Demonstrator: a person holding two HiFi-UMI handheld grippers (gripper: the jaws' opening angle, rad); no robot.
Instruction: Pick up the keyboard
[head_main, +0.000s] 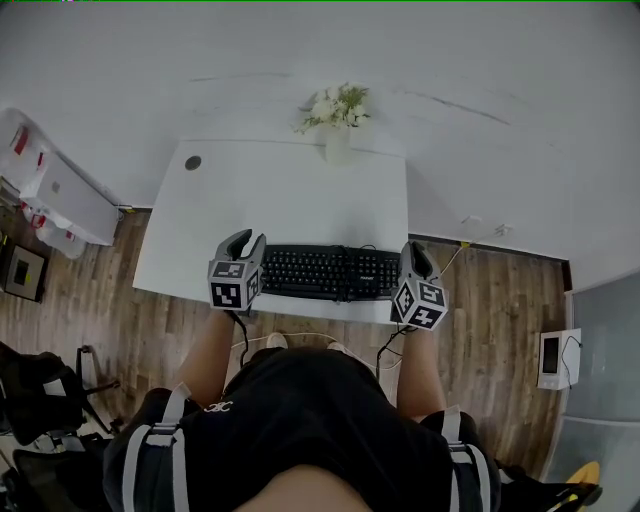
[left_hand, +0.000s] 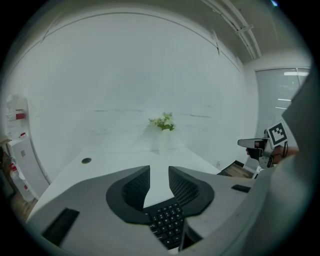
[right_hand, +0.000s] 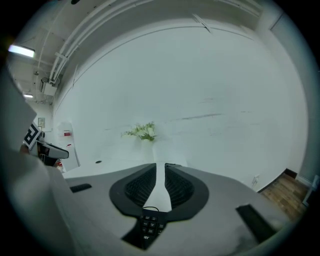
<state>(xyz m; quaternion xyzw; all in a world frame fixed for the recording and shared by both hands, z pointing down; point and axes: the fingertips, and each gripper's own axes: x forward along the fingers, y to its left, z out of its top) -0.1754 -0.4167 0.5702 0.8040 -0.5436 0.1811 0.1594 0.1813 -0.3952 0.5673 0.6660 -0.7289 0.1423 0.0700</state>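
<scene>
A black keyboard (head_main: 330, 272) lies along the near edge of the white desk (head_main: 290, 200). My left gripper (head_main: 248, 238) hovers at the keyboard's left end, and my right gripper (head_main: 415, 250) at its right end. In the left gripper view the left gripper (left_hand: 159, 172) is open with a clear gap, and the keyboard's keys (left_hand: 167, 225) show low beneath the jaws. In the right gripper view the right gripper (right_hand: 160, 170) stands narrowly open with only desk showing in the gap. The keyboard's end keys (right_hand: 150, 227) lie below it. Neither gripper holds anything.
A vase of white flowers (head_main: 338, 115) stands at the desk's far edge by the white wall. A round cable hole (head_main: 193, 162) is at the far left corner. A white cabinet (head_main: 60, 195) stands left of the desk. Wooden floor surrounds it.
</scene>
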